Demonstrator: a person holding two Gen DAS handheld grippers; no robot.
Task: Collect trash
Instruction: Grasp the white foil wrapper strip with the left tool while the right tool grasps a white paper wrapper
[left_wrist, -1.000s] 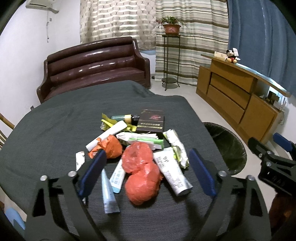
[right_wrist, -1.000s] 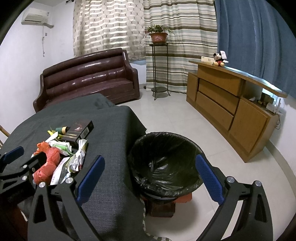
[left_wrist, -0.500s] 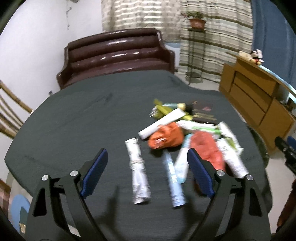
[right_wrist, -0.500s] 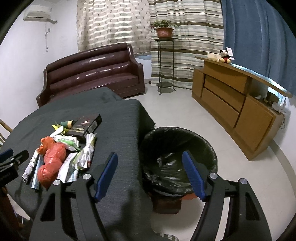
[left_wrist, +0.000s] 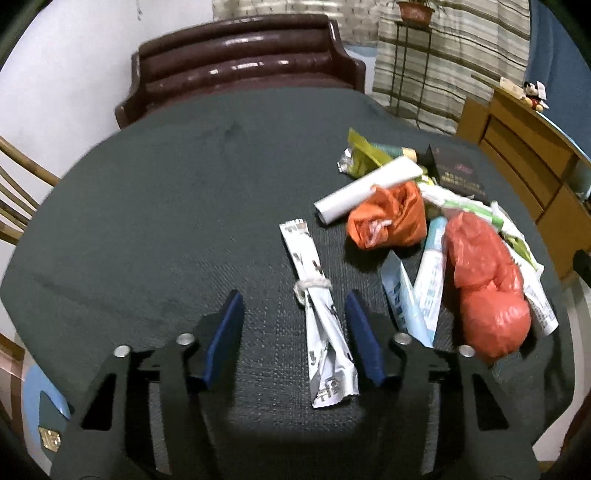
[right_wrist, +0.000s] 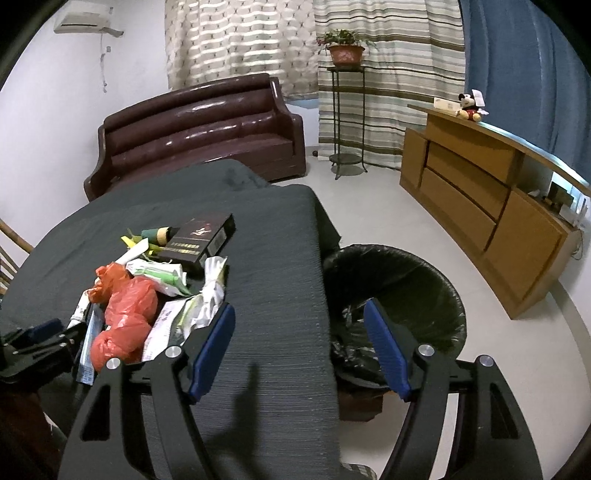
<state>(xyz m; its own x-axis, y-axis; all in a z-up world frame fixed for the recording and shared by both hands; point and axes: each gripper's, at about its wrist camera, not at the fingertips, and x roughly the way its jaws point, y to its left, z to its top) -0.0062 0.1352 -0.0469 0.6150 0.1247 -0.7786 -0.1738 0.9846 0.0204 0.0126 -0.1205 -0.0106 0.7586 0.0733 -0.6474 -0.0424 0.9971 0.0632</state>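
Two tools show change: the left tool (left_wrist: 293, 341), narrowed but still spread, now straddles the white knotted foil wrapper (left_wrist: 319, 317) on the dark cloth surface (left_wrist: 166, 221); the right tool (right_wrist: 299, 349) hangs spread beside the black-lined bin (right_wrist: 413, 280), so pickup looks imminent.

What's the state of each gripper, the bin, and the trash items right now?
left gripper: open, astride the silver sachet, not gripping
right gripper: open, empty, over the table edge by the bin
silver sachet: flat on the table, tied with string
red bag: crumpled, on the table
orange bag: knotted, on the table
dark box: closed, lying flat
bin: open, black liner
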